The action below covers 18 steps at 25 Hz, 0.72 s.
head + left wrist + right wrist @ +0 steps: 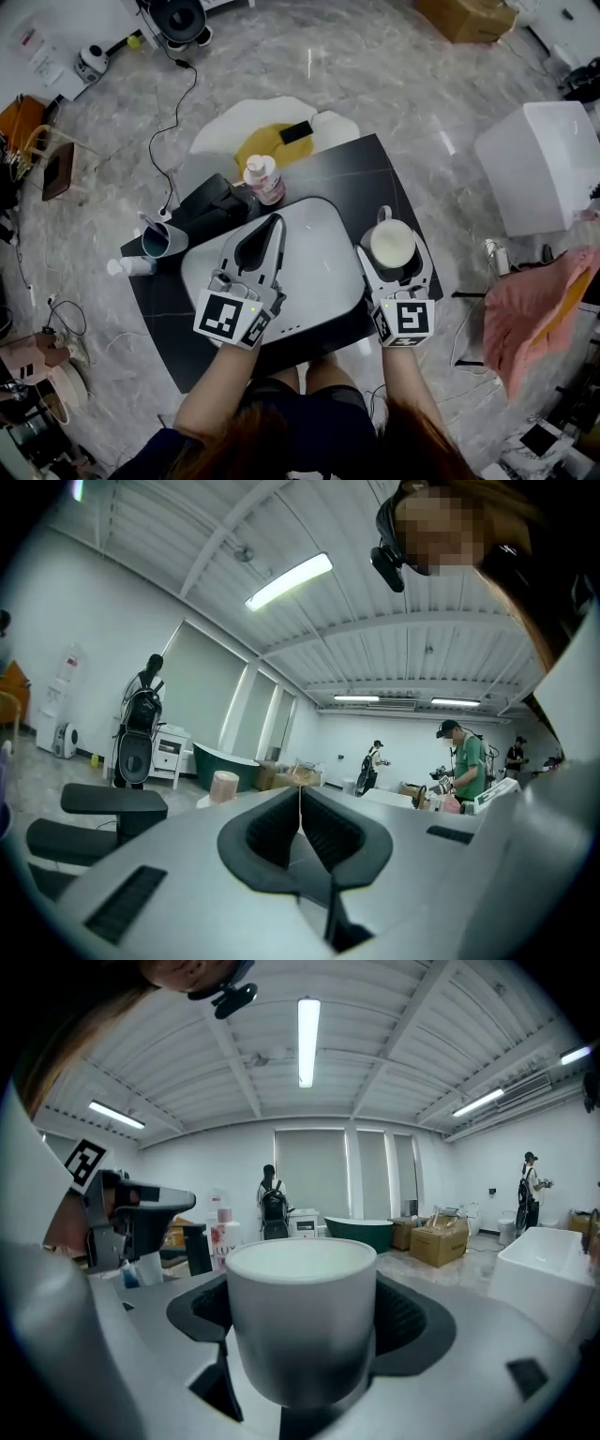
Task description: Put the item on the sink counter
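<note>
Cup (392,242) sits clamped in right claw (396,258); left claw (277,223) closed, empty, over basin (328,253), bottle (262,178) behind.

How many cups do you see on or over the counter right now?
2. The white cup is in the right gripper, over the counter's right end; the blue cup stands at its left edge. The grippers could hide others.

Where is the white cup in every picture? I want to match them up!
Head view: the white cup is right of the middle, gripped in the right claw.
Left gripper view: the cup is not in it.
Right gripper view: the cup fills the bottom middle, with the jaws pressed on its sides.
Shared landmark: the pink bottle, left of the middle in the left gripper view and the right gripper view.
</note>
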Each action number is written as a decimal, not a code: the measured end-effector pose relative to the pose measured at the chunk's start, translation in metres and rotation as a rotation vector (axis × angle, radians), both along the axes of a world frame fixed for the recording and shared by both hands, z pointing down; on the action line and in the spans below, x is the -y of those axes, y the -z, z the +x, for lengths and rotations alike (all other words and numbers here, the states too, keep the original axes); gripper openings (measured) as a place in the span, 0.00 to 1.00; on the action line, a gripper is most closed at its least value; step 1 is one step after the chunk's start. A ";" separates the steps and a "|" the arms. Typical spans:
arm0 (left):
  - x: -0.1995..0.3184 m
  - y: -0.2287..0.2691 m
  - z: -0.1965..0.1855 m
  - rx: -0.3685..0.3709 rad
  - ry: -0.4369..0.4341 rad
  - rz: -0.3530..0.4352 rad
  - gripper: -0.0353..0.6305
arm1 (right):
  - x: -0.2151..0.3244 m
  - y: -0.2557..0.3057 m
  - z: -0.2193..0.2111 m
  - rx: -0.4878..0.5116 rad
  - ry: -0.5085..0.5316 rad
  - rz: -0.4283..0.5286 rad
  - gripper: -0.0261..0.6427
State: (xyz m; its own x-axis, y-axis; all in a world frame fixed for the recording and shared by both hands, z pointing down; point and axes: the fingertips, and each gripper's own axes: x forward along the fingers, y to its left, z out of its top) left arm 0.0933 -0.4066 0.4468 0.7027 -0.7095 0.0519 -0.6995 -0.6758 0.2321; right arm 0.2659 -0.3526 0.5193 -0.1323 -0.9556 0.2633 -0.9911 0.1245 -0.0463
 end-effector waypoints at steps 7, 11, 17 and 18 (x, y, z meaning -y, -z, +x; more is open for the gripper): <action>0.008 -0.022 0.017 0.030 -0.017 -0.032 0.09 | 0.013 -0.060 0.006 -0.028 0.010 -0.099 0.70; 0.008 -0.029 0.019 0.046 -0.014 -0.045 0.09 | 0.014 -0.085 0.011 -0.021 0.011 -0.131 0.70; 0.008 -0.031 0.020 0.056 -0.017 -0.048 0.09 | 0.009 -0.100 0.012 -0.053 0.005 -0.146 0.70; 0.007 -0.030 0.020 0.057 -0.018 -0.048 0.09 | 0.007 -0.101 0.013 -0.056 0.002 -0.149 0.70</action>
State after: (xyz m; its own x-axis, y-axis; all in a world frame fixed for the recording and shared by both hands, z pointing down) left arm 0.1132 -0.4138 0.4772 0.7102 -0.6926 0.1260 -0.7005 -0.6773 0.2250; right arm 0.2785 -0.3600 0.6200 -0.1156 -0.9053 0.4088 -0.9924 0.1226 -0.0093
